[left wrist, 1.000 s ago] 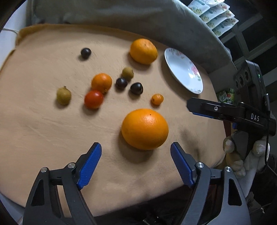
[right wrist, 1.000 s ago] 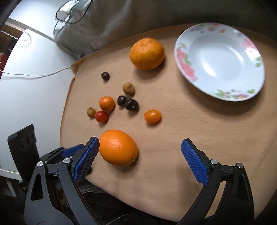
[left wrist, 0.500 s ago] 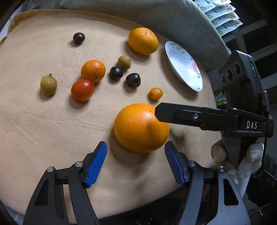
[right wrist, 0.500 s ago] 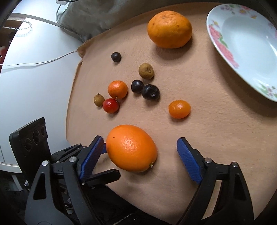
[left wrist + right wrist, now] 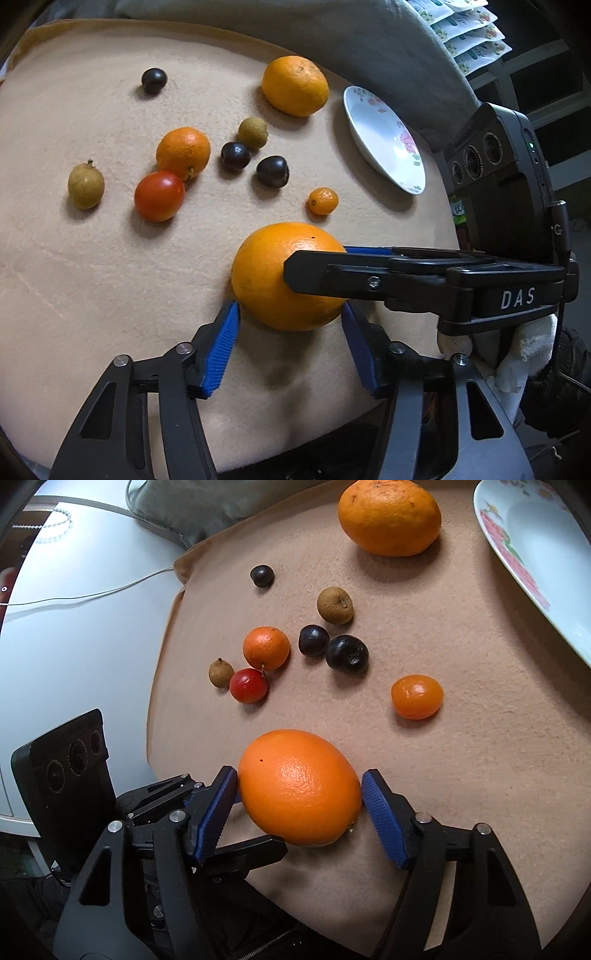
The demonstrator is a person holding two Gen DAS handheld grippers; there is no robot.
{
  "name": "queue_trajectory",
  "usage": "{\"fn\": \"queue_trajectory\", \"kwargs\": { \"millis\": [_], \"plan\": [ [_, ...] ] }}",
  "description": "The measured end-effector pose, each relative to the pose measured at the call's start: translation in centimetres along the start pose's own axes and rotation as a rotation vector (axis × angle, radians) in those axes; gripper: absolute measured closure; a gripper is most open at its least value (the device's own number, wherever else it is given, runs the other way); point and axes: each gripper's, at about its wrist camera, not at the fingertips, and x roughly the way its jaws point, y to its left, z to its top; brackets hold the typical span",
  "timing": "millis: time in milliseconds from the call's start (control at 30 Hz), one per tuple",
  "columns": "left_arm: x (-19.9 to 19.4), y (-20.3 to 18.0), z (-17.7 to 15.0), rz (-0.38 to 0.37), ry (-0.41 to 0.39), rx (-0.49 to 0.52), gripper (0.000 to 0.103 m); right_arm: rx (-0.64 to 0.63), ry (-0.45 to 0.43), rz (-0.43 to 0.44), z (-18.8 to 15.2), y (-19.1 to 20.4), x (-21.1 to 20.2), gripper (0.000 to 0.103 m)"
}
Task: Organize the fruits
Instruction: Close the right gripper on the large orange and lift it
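Both tools were closing on the large, smooth, egg-shaped orange (image 5: 299,786) at the near edge of the tan fleece cloth (image 5: 92,295). The left tool (image 5: 290,317) and the right tool (image 5: 299,794) each straddled it, blue pads nearly touching. The grasp step seemed under way; the next move likely called for one firm grip and a lift toward the white floral plate (image 5: 384,147). In the right wrist view, the orange's long axis ran diagonally from upper left to lower right, stem end toward the lower right.

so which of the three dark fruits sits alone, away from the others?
The dark fruit at the far left of the cloth. The other two lie side by side beside the small orange.
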Motion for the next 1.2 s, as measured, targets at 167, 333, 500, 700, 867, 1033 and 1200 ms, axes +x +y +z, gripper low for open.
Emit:
{"fn": "queue_trajectory", "kwargs": {
  "millis": [167,333,500,700,867,1033,1200],
  "plan": [
    [0.0,-0.4,0.1,0.012,-0.002,0.014,0.047,0.007,-0.005,0.005,-0.1,-0.1,-0.1,0.031],
    [-0.1,-0.7,0.5,0.014,-0.005,0.024,0.047,0.010,-0.020,0.001,0.0,-0.1,-0.7,0.031],
    [0.0,-1.6,1.1,0.010,-0.012,0.045,0.047,0.018,-0.044,0.000,0.0,-0.7,-2.2,0.031],
    [-0.1,-3.1,2.5,-0.008,-0.030,0.075,0.047,0.034,-0.083,-0.005,0.3,-1.4,-4.5,0.031],
    [0.1,-4.5,3.9,-0.018,-0.046,0.103,0.047,0.058,-0.112,-0.009,0.4,-2.5,-6.2,0.031],
    [1.2,-5.7,5.3,-0.018,-0.050,0.131,0.047,0.093,-0.149,-0.021,0.9,-4.0,-6.9,0.032],
    [1.4,-6.8,6.2,-0.020,-0.052,0.167,0.047,0.128,-0.173,-0.010,1.6,-5.1,-8.0,0.032]
  ]
}}
